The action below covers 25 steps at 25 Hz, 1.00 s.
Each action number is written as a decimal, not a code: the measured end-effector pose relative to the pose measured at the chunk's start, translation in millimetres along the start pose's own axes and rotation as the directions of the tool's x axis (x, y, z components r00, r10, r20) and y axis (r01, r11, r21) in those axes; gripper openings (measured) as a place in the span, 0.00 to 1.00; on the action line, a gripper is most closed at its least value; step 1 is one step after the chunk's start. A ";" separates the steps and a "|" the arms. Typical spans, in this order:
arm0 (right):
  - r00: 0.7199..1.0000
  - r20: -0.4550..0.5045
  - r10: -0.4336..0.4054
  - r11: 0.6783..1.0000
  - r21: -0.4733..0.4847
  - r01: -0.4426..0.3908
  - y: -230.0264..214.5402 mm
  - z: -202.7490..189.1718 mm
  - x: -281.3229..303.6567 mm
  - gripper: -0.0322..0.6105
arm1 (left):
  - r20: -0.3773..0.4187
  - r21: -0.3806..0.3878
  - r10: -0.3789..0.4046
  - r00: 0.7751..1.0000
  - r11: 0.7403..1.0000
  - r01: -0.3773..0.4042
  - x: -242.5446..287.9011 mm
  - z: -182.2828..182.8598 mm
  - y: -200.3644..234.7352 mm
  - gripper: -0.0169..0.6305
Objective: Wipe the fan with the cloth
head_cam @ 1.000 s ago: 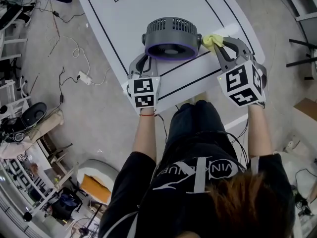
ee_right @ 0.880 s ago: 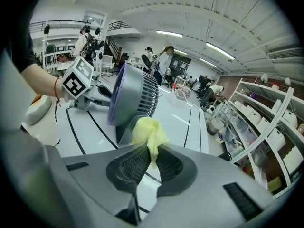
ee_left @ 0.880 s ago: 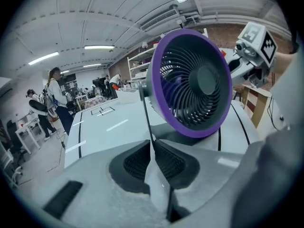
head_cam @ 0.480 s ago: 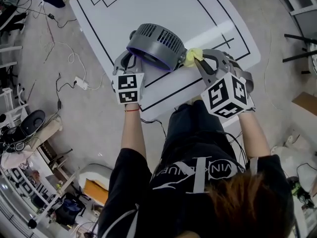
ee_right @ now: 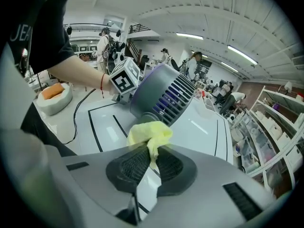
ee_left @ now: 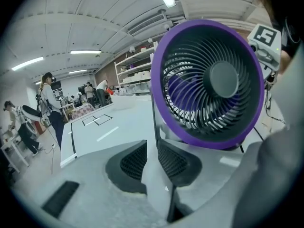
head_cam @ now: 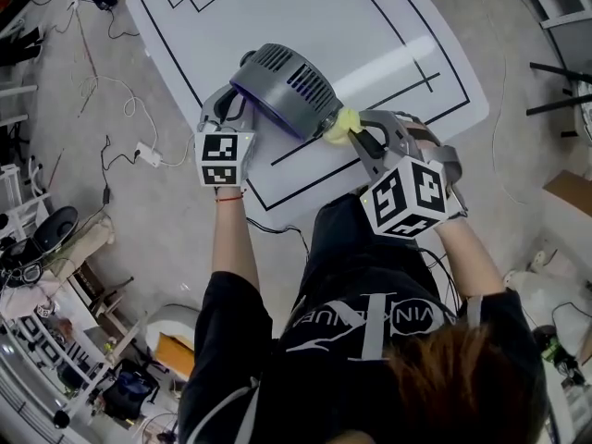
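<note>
As the right claw [ee_right: 150,153] pinches one cloth [ee_right: 146,132], one fan [head_cam: 285,91]

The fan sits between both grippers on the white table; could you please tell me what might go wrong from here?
1. The left gripper has just been opening its jaws around the fan's stand, so the fan might tip or slide under wiping pressure.
2. The right gripper pinches only a tail of the cloth, which could slip out.
</note>
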State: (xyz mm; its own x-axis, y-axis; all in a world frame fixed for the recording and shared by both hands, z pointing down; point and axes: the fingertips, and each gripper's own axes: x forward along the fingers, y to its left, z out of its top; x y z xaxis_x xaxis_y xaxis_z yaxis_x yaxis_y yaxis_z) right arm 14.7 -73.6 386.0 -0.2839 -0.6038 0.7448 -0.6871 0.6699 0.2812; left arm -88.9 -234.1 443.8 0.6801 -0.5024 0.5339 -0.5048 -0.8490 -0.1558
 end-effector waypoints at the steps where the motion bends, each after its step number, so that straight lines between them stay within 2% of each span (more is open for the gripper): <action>1: 1.000 0.000 -0.001 1.000 0.001 0.001 -0.5 0.0 0.0 0.10 | 0.001 -0.001 0.001 1.000 1.000 -0.001 0.1 0.8 0.0 0.15; 4: 1.000 -0.003 -0.005 1.000 0.011 0.005 -3.0 -2.0 0.5 0.10 | -0.002 -0.004 0.023 1.000 1.000 -0.023 -0.3 0.9 1.9 0.17; 8: 0.999 -0.035 -0.027 1.000 0.010 0.027 -6.5 -11.7 -0.7 0.10 | -0.007 -0.087 0.084 0.996 0.993 -0.085 -13.4 -8.2 2.3 0.15; 15: 0.995 -0.015 -0.097 0.993 0.059 0.098 -32.8 -20.1 -13.2 0.10 | 0.053 -0.194 0.123 0.991 0.975 -0.110 -46.9 -16.1 -34.7 0.15; 19: 0.999 0.023 -0.042 0.999 0.019 0.042 -54.6 -16.7 -1.1 0.10 | 0.034 -0.197 0.148 0.988 0.971 -0.138 -51.7 -11.3 -57.3 0.15; 21: 0.999 0.040 -0.013 1.000 -0.022 0.014 -67.1 -10.6 6.1 0.10 | 0.036 -0.223 0.176 0.984 0.961 -0.164 -55.1 -5.4 -60.2 0.15; 23: 0.998 0.056 -0.002 0.998 -0.066 0.005 -73.7 -5.8 12.8 0.10 | 0.054 -0.269 0.208 0.977 0.945 -0.186 -60.9 -5.0 -62.1 0.14; 25: 0.997 0.072 0.023 0.995 -0.101 -0.015 -72.4 -4.6 16.6 0.10 | 0.063 -0.341 0.244 0.968 0.917 -0.209 -71.5 -8.2 -70.8 0.14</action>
State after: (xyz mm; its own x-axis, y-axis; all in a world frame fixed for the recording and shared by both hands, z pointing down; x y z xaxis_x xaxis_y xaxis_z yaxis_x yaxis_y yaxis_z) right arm 62.9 -130.1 380.8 -0.3466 -0.6180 0.7057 -0.6118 0.7192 0.3293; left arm -106.1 -136.7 423.5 0.5685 -0.7039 0.4258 -0.7860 -0.6175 0.0285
